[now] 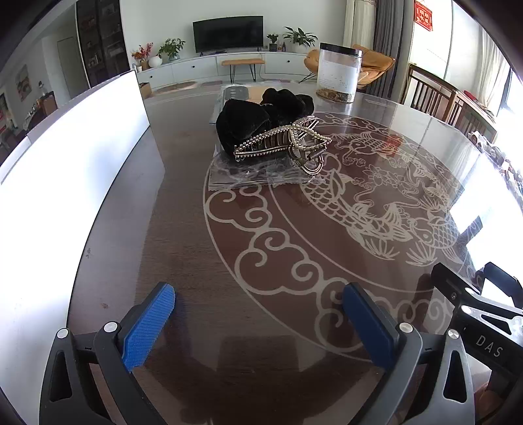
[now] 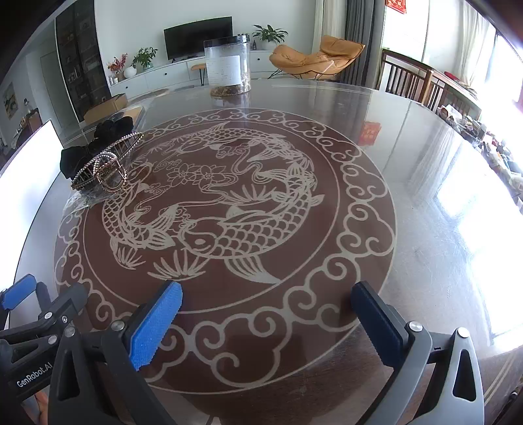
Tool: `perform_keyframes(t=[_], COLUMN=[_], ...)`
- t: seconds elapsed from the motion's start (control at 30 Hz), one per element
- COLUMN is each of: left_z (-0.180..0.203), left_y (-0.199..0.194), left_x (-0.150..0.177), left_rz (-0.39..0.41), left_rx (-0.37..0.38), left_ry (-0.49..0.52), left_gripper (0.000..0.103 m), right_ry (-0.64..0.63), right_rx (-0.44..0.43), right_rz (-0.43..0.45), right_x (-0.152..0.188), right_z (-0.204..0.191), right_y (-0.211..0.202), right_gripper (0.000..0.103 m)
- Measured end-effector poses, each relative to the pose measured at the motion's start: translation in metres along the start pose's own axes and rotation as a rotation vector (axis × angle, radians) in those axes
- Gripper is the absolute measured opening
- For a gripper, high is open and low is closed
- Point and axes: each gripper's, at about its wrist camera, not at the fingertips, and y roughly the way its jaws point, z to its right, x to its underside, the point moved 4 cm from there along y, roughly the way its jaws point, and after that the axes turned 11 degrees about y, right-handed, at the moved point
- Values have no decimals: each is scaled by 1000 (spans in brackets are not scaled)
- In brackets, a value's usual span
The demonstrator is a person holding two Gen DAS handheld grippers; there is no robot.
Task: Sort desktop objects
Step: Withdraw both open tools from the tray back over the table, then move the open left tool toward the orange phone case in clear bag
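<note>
Nearest in each wrist view are the tool's own blue pads: the left gripper [image 1: 258, 322] and the right gripper [image 2: 266, 322] both hover over the table [image 2: 408, 261] with jaws spread wide and nothing between them. The two tools sit side by side; the left view catches the right one's black frame at its right edge, lettered "DAS", while the right view shows the left one's frame at its left edge, marked "GenRobot.AI". Between the jaws and the task's things lies bare glass over a brown disc printed with pale carp, flowers and cloud scrolls; nothing stands in the way. Farther off, on the left side of the table, a gold hair claw clip [image 1: 284, 144] studded with pearls lies on a crumpled clear plastic bag [image 1: 242, 176], touching a black velvet scrunchie [image 1: 258, 121] just behind it. A white board [image 1: 65, 183] stands along the table's left edge, filling much of the left view but only a sliver of the right. At the far rim stands a clear jar [image 2: 227, 67] with a black lid and a white label, its writing too small to read. Beyond are a television [image 2: 198, 37], potted plants, an orange lounge chair [image 2: 313, 59] and wooden chairs; a red wall hanging [image 1: 423, 15] bears unreadable characters.
</note>
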Motion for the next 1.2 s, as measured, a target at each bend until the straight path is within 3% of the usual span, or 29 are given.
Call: perform_keyframes(t=[0.9, 1.2], left_z=[1, -8], left_y=[-4, 9], left_x=[4, -15], left_rz=[-2, -92], left_rx=[15, 40], left_ry=[21, 30], left_gripper=[103, 103], right_ry=[0, 0], right_rx=[0, -1], right_rz=[-1, -1], right_x=[0, 0], right_z=[0, 0], right_y=[0, 0], right_gripper=[103, 103])
